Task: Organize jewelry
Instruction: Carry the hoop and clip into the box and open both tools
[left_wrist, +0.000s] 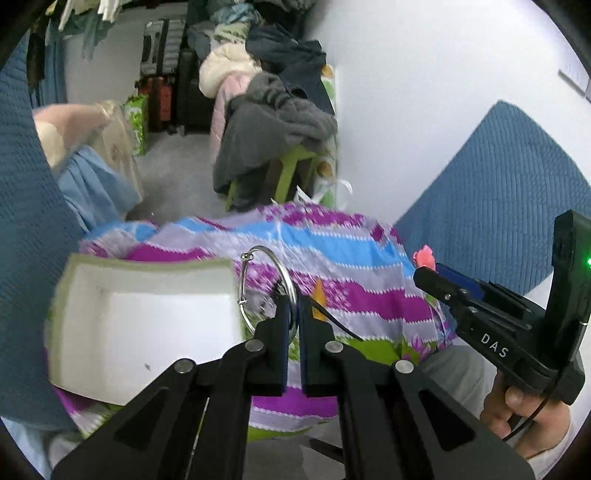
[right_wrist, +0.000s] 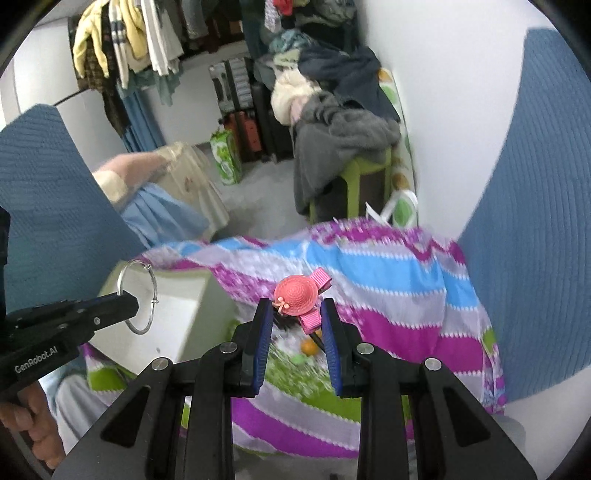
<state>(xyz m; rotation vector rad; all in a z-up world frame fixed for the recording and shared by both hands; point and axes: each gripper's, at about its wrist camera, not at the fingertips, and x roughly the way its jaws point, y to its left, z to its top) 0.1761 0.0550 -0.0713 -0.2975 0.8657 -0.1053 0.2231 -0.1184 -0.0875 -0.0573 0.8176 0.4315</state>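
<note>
Above the striped cloth (left_wrist: 332, 258), the left tongs (left_wrist: 293, 301) are clamped nearly shut on a silver hoop bangle (left_wrist: 266, 288), which stands edge-on with its ring rising toward 11 o'clock. At 9 o'clock of the hoop lies a white foam tray (left_wrist: 147, 314). The right tongs (right_wrist: 297, 314) are partly closed, pinching a pink hair clip (right_wrist: 299, 295) topped with a small hat; its long axis runs from 7 o'clock to 1 o'clock.
</note>
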